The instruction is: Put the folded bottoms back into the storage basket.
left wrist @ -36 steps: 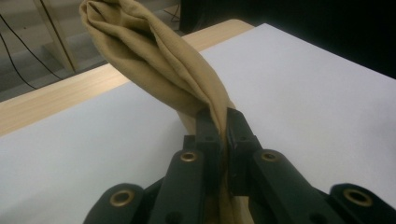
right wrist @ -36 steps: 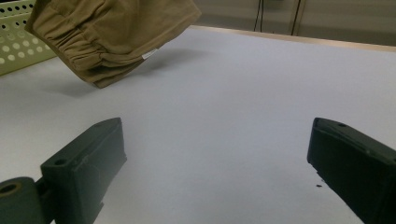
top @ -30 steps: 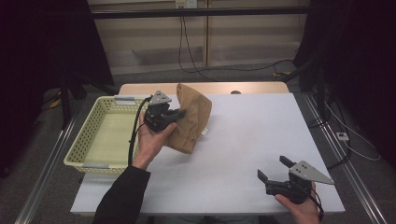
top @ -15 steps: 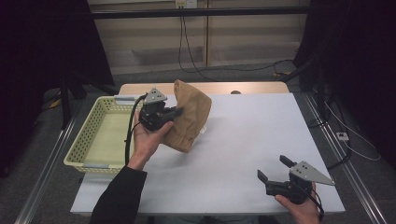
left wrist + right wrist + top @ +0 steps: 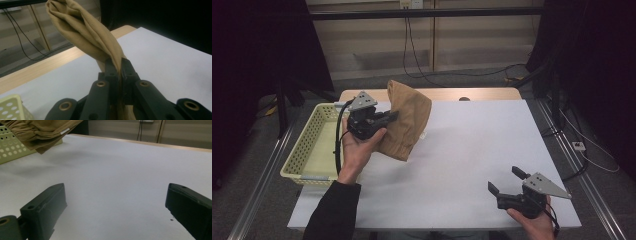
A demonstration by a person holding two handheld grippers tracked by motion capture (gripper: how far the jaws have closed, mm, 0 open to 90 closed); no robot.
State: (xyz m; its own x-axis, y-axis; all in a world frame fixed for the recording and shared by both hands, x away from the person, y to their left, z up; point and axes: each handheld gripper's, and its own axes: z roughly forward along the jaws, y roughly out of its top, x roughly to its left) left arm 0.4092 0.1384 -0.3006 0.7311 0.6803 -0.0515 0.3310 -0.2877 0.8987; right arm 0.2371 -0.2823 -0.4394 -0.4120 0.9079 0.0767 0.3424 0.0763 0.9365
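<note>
A tan cloth [image 5: 408,117] hangs bunched above the left part of the white table [image 5: 472,145], lifted off its surface. My left gripper [image 5: 388,116] is shut on a fold of it; in the left gripper view the two black jaws pinch the tan cloth [image 5: 95,40] at the left gripper [image 5: 119,65] tips. My right gripper [image 5: 507,180] rests low near the table's front right corner, open, nothing between its jaws. In the right gripper view the right gripper [image 5: 115,202] faces bare table, with the tan cloth [image 5: 37,132] hanging at the upper left.
A pale yellow perforated basket [image 5: 302,155] stands off the table's left edge, also seen as the basket [image 5: 10,147] behind the cloth. A wooden strip [image 5: 482,94] runs along the table's far edge. Cables trail on the floor beyond.
My left gripper has risen and drifted slightly left, carrying the cloth higher off the table. The right gripper has stayed where it was.
</note>
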